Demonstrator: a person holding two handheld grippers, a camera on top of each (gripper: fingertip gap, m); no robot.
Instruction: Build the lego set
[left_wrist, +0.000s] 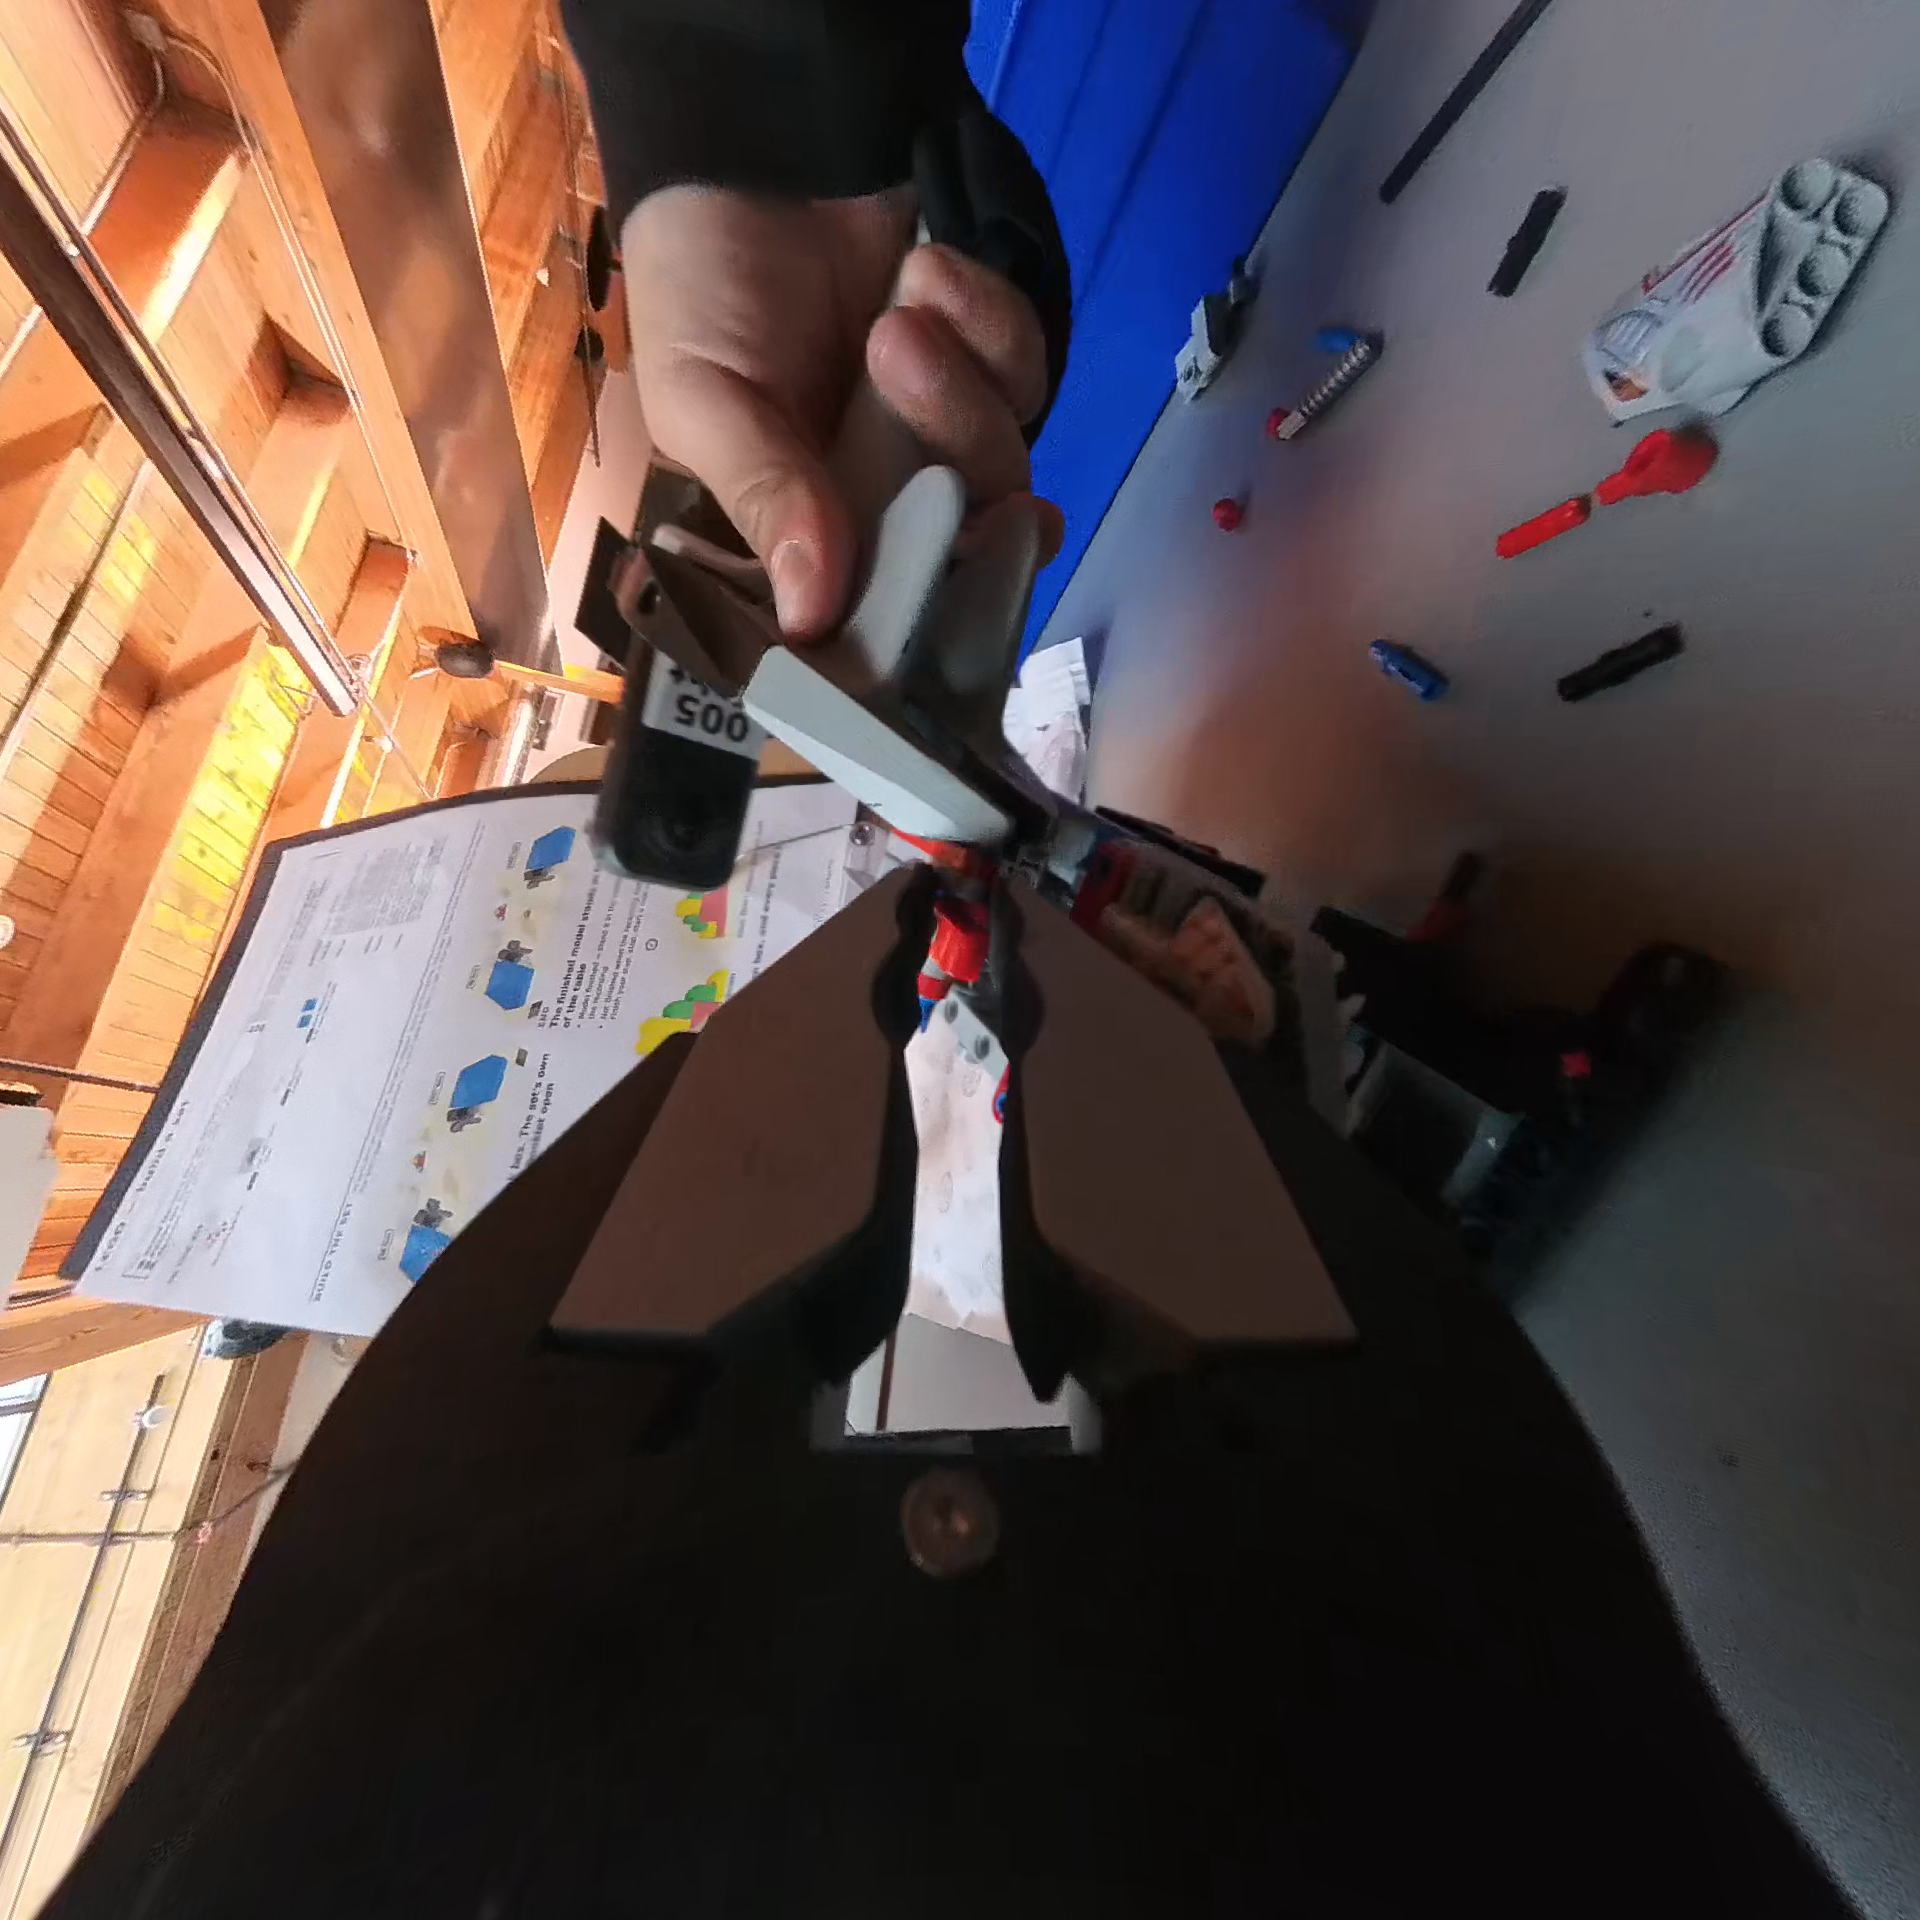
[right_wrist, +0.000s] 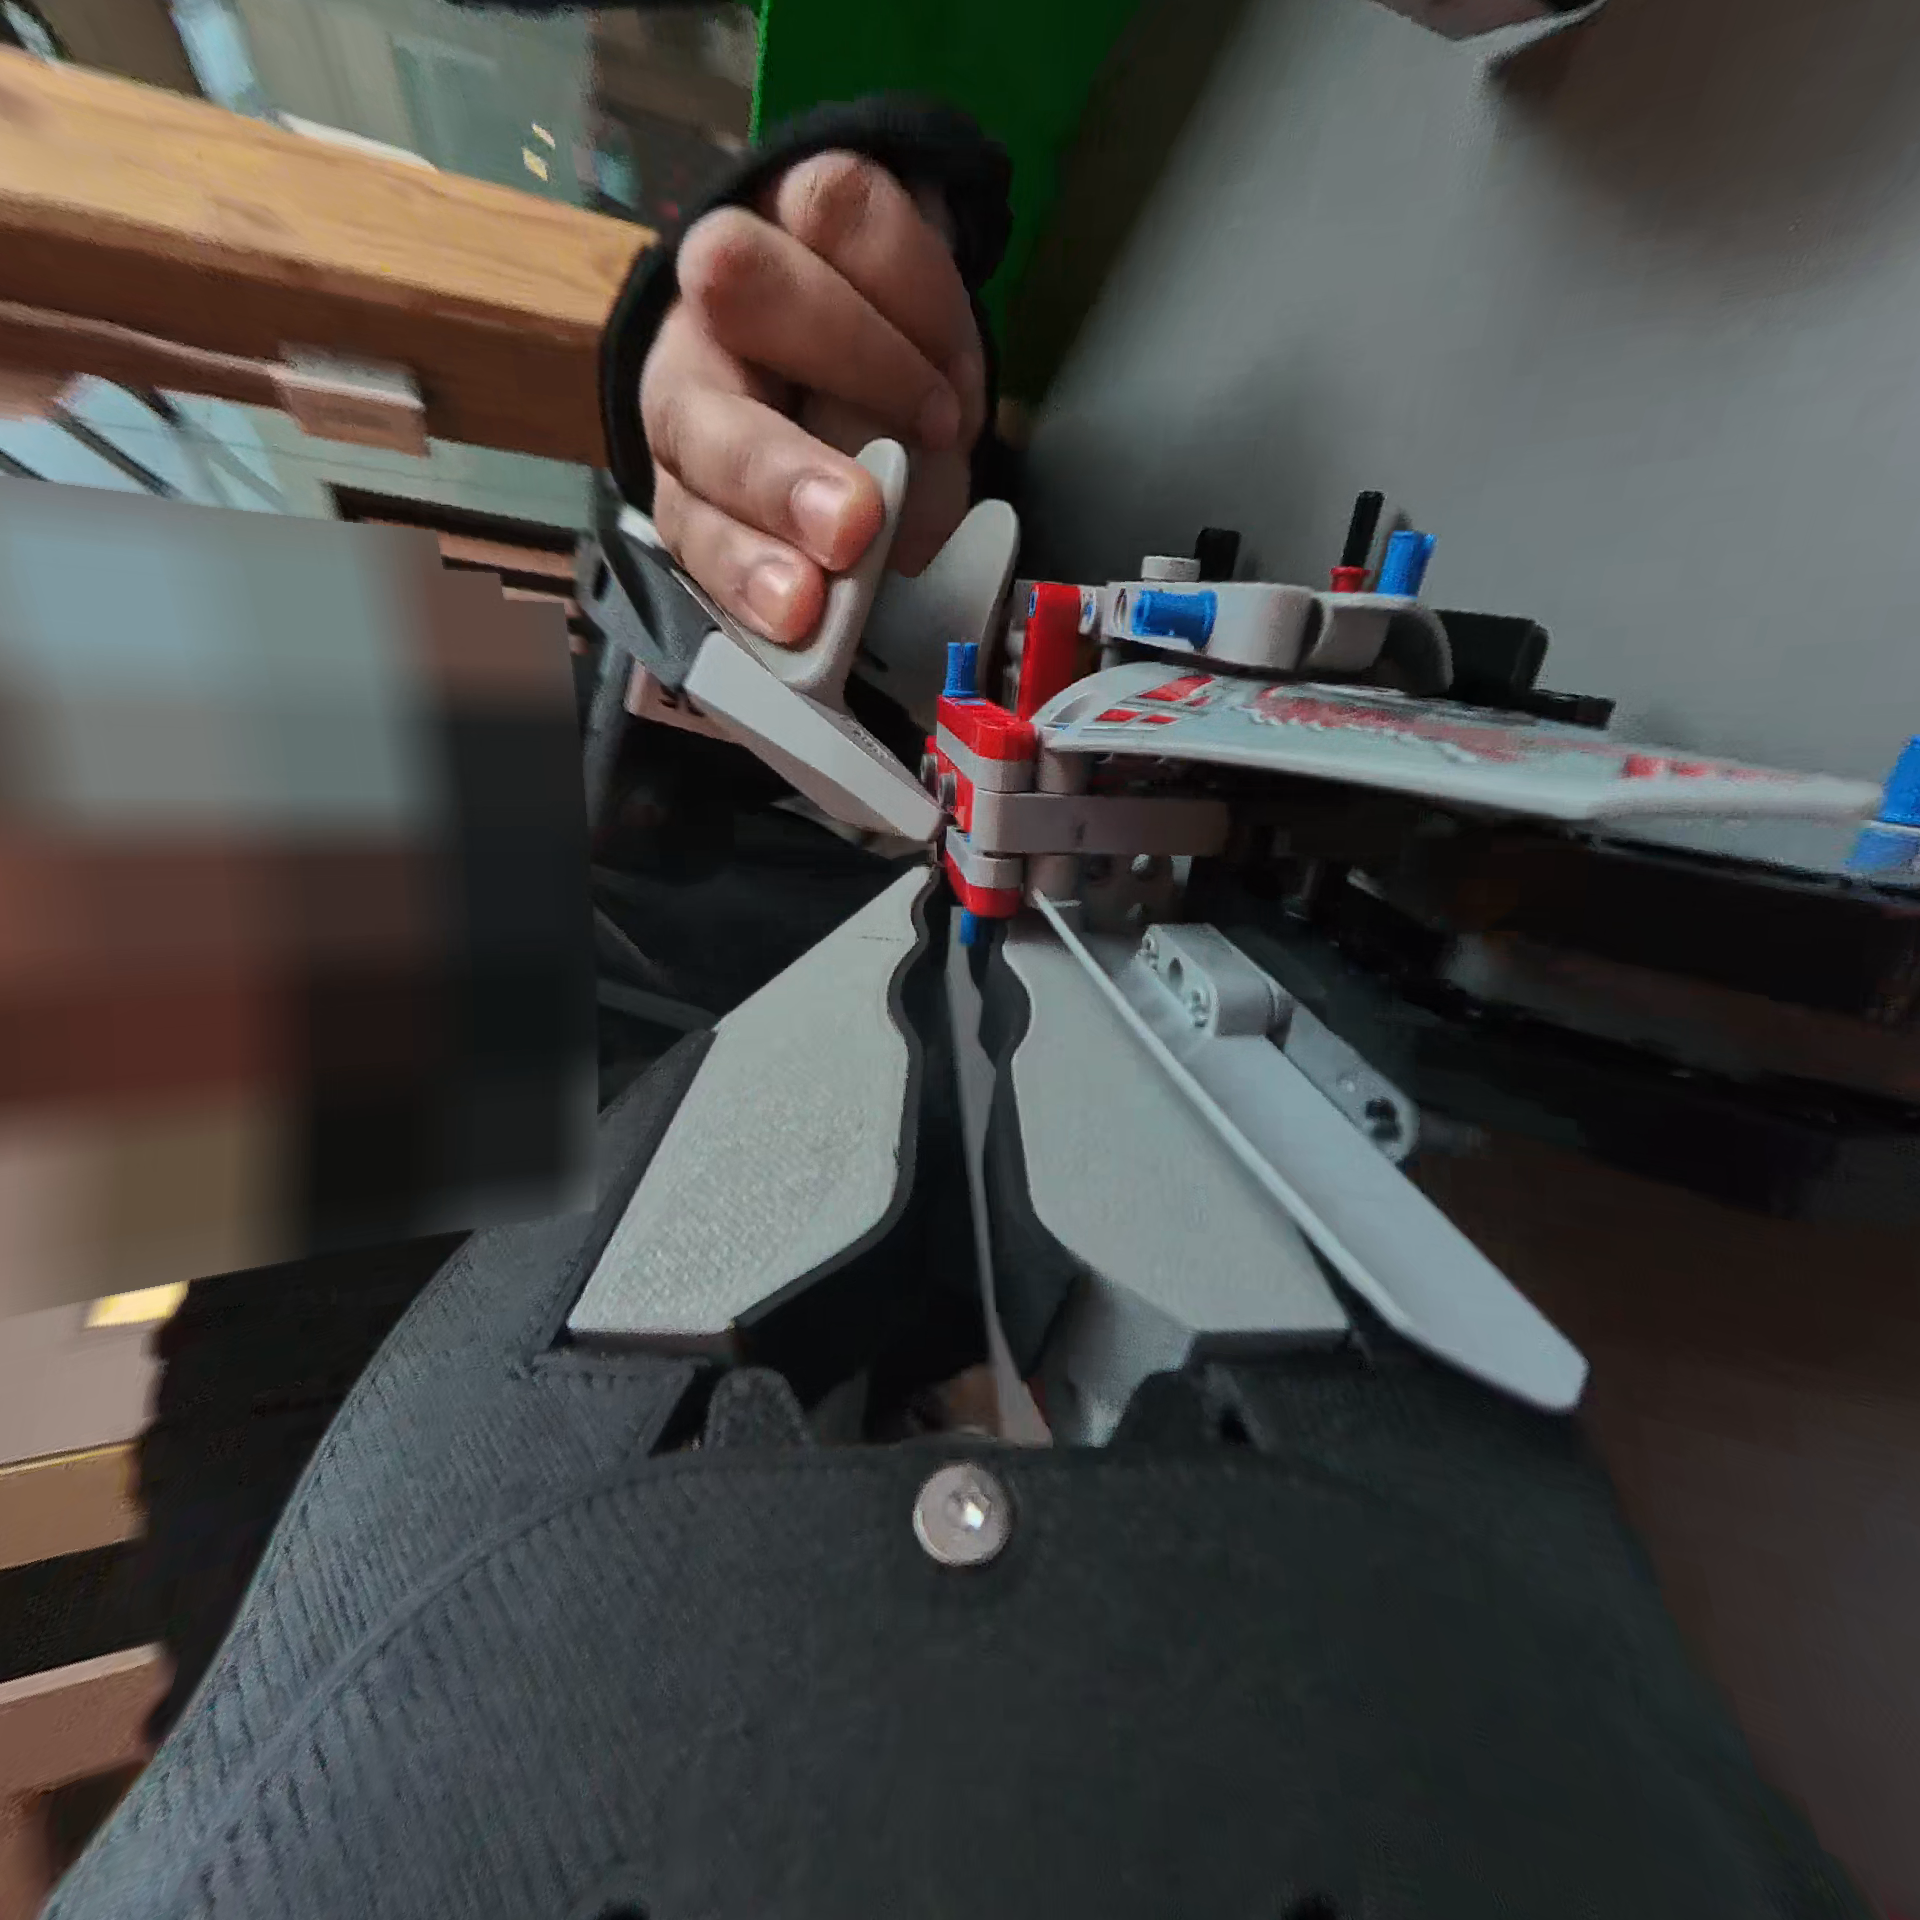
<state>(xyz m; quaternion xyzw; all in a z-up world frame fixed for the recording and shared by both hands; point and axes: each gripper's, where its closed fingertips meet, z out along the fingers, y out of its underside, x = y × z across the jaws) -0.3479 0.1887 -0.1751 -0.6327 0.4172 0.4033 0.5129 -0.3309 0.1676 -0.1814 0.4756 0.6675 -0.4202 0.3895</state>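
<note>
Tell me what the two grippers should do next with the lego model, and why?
Probably a gentle squeeze together. The right gripper and the left gripper both pinch the red and grey block end of the half-built grey lego model with the printed wing panel, and a blue pin sticks out at the right gripper's tips, so it may not be fully seated.

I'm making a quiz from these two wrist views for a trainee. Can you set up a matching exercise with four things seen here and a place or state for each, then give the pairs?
Things:
1. Lego model
2. Printed instruction sheet
3. Loose white curved panel
4. Blue box

Places or states:
A. Lies alone on the grey table, far from the grippers
B. Stands at the table's far edge
C. Held up off the table, with both grippers' tips at its red end
D. Propped on a dark board, beside the wooden wall

Pairs: 1-C, 2-D, 3-A, 4-B
</note>
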